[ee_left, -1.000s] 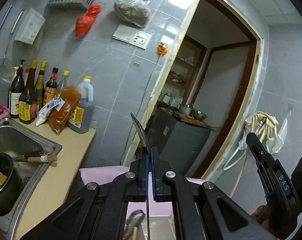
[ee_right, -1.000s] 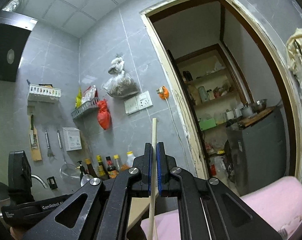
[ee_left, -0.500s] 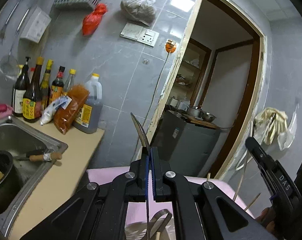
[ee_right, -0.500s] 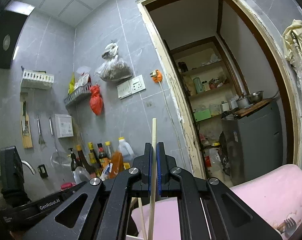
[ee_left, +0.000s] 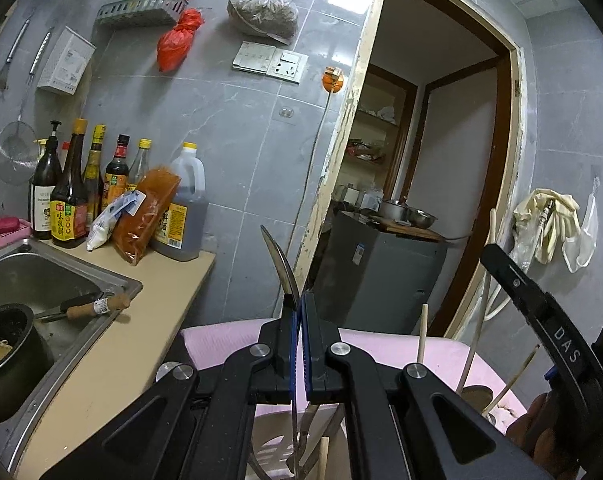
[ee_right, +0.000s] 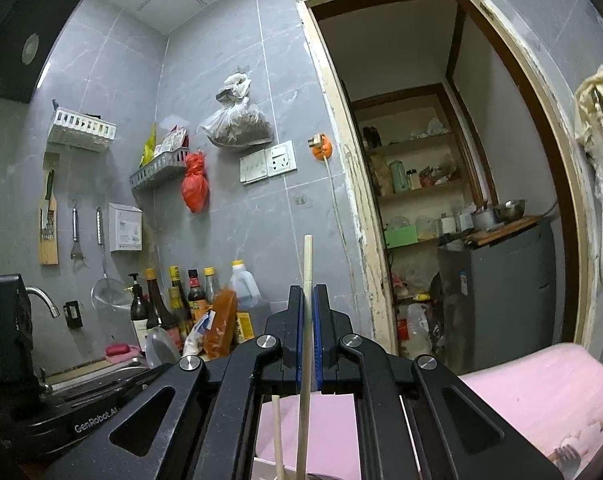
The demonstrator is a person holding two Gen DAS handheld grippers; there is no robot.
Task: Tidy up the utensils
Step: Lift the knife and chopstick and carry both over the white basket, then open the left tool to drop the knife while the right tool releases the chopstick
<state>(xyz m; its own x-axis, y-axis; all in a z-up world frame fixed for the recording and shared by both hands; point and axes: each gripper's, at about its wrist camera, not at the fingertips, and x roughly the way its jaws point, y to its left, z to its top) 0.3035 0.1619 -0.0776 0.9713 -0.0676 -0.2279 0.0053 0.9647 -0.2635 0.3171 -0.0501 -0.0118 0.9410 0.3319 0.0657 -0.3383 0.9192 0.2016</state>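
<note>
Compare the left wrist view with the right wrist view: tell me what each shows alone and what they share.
Only the left wrist view: the left claw shut on a metal utensil, the sink with a dark pot.
Only the right wrist view: the right claw shut on a pale chopstick, the faucet, pantry shelves.
Both: sauce bottles, red bag, doorway, pink surface.

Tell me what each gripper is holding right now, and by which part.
The left gripper is shut on a metal utensil, gripped along its thin handle. The right gripper is shut on a pale chopstick, gripped partway along its shaft.
</note>
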